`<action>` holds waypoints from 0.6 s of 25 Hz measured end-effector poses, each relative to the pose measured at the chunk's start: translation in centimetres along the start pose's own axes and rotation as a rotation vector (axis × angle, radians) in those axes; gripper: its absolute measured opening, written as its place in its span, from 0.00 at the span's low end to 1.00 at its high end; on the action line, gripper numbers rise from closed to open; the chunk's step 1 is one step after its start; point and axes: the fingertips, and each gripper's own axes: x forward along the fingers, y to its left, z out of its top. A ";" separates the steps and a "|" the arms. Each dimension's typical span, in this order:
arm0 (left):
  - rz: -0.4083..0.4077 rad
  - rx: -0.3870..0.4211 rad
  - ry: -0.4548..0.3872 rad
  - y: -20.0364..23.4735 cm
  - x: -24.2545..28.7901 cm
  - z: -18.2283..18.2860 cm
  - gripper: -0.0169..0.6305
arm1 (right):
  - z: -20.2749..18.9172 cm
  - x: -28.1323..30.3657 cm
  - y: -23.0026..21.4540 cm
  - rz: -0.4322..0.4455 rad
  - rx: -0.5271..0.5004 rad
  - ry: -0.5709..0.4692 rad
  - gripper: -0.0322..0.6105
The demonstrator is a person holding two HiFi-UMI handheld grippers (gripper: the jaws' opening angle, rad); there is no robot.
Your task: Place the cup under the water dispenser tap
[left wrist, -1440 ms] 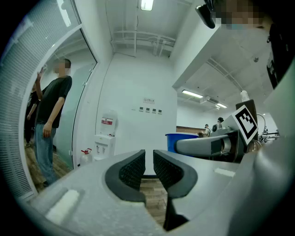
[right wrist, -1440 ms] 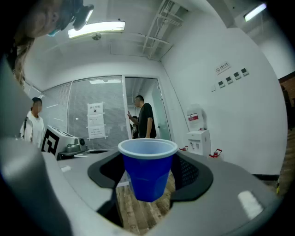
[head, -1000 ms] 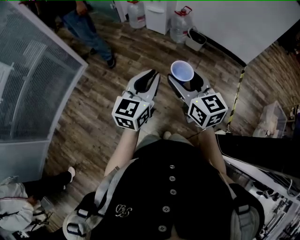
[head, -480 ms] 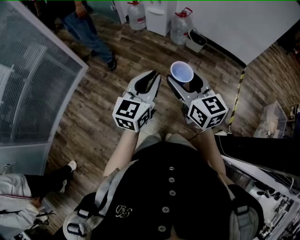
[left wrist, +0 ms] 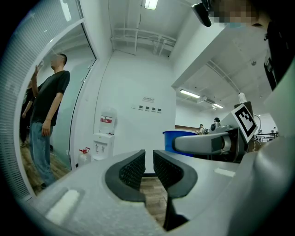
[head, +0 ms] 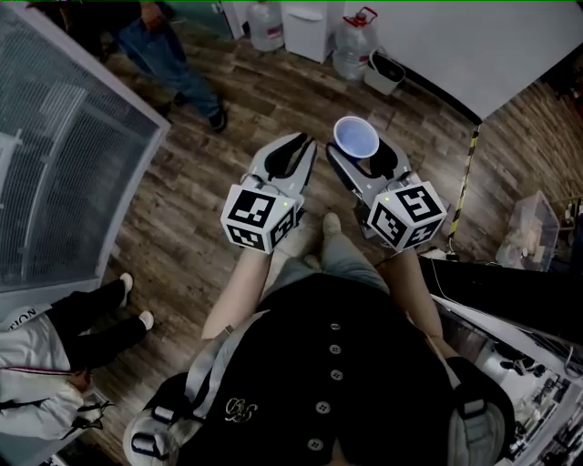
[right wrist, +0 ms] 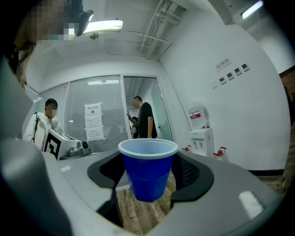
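A blue plastic cup (head: 355, 138) with a white inside stands upright between the jaws of my right gripper (head: 362, 157), which is shut on it. In the right gripper view the cup (right wrist: 148, 168) fills the middle, a black pad on each side. My left gripper (head: 286, 157) is held beside it, jaws nearly together with nothing between them (left wrist: 149, 168). The white water dispenser (head: 305, 25) stands against the far wall, also in the left gripper view (left wrist: 102, 138) and the right gripper view (right wrist: 201, 138). Both grippers are well short of it, over wooden floor.
Two large water bottles (head: 266, 25) (head: 351, 47) flank the dispenser, with a small bin (head: 386, 73) to its right. A glass partition (head: 64, 155) runs along the left. A person in jeans (head: 168, 55) stands at the far left; another (head: 55, 364) is at the near left.
The dispenser and bottles have slid toward the top of the head view as the wearer steps forward. Both grippers keep their pose, cup still held. The person at near left has shifted.
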 end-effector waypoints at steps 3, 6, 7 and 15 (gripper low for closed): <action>0.006 -0.010 0.002 1.4 1.2 -0.2 0.10 | 0.0 1.6 -0.9 0.011 0.011 0.008 0.52; 0.020 -0.016 0.002 3.6 2.8 -0.3 0.10 | 0.1 3.8 -2.4 0.013 0.013 0.005 0.52; 0.023 -0.015 0.000 4.3 3.7 -0.2 0.10 | 0.3 4.6 -3.3 0.013 0.012 0.003 0.52; 0.036 0.002 -0.006 10.4 12.8 1.9 0.10 | 3.5 12.5 -11.0 0.040 0.012 -0.007 0.52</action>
